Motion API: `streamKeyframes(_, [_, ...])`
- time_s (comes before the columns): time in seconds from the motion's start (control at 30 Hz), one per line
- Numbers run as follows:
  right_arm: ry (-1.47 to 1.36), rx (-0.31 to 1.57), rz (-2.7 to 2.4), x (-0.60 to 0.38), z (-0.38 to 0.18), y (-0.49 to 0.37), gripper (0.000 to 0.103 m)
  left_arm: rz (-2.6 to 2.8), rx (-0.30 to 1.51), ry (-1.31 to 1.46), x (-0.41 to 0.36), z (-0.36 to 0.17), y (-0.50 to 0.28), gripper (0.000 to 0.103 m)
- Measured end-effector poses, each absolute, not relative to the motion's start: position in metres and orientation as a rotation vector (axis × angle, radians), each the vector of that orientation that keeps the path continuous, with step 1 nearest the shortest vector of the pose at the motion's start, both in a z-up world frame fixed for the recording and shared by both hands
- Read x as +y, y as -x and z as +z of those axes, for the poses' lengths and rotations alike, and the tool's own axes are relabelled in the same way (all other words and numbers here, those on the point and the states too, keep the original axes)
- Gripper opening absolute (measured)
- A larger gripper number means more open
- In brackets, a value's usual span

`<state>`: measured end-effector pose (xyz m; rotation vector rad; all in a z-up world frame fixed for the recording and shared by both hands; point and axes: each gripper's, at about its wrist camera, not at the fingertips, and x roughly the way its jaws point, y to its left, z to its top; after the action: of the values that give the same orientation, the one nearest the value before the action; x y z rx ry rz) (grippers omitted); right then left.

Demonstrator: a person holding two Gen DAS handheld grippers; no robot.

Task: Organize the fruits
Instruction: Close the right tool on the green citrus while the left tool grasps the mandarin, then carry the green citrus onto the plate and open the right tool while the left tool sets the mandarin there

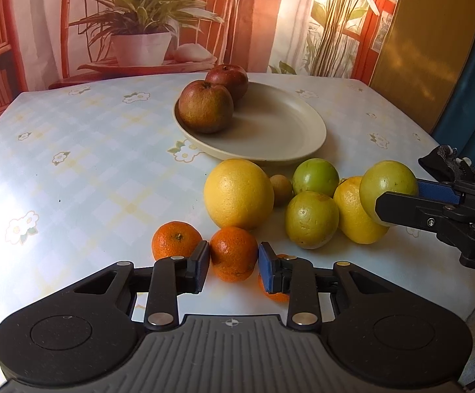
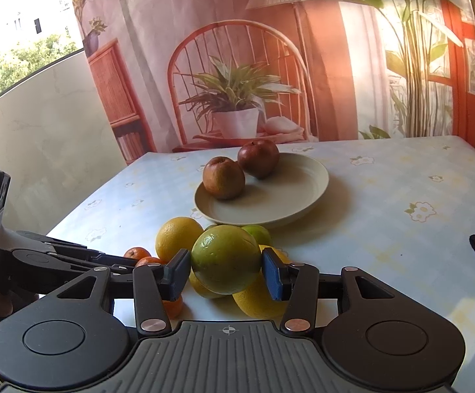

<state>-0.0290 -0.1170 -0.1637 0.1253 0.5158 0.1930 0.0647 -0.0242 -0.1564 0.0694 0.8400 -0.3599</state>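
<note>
Now left gripper (image 1: pixel 234 257) clamps a dimpled round tangerine (image 1: pixel 233 252), right gripper (image 2: pixel 226 270) a smooth green fruit (image 2: pixel 226 258).

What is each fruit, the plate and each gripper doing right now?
Left gripper: shut on a small orange resting on the table.
Right gripper: shut on a green fruit, held above the pile.
Two apples: sitting on the plate.
Plate: right side up, mostly bare.
Big yellow fruit: lying loose on the table.
Other green fruits: loose on the table.
</note>
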Motion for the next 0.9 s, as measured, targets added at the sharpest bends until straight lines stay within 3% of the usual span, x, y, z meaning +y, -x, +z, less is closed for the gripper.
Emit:
streamKeyframes(0.47, [-0.13,0.497,0.182,-0.121,-0.16,0.029,0.044,-0.376,0.691,-0.068,-0.023,-0.126,-0.05,0.033])
streamKeyframes(0.9, [-0.013,0.476,0.213,-0.146,-0.125,-0.034,0.044,-0.395,0.632,-0.083,-0.043,-0.097,-0.103,0.034])
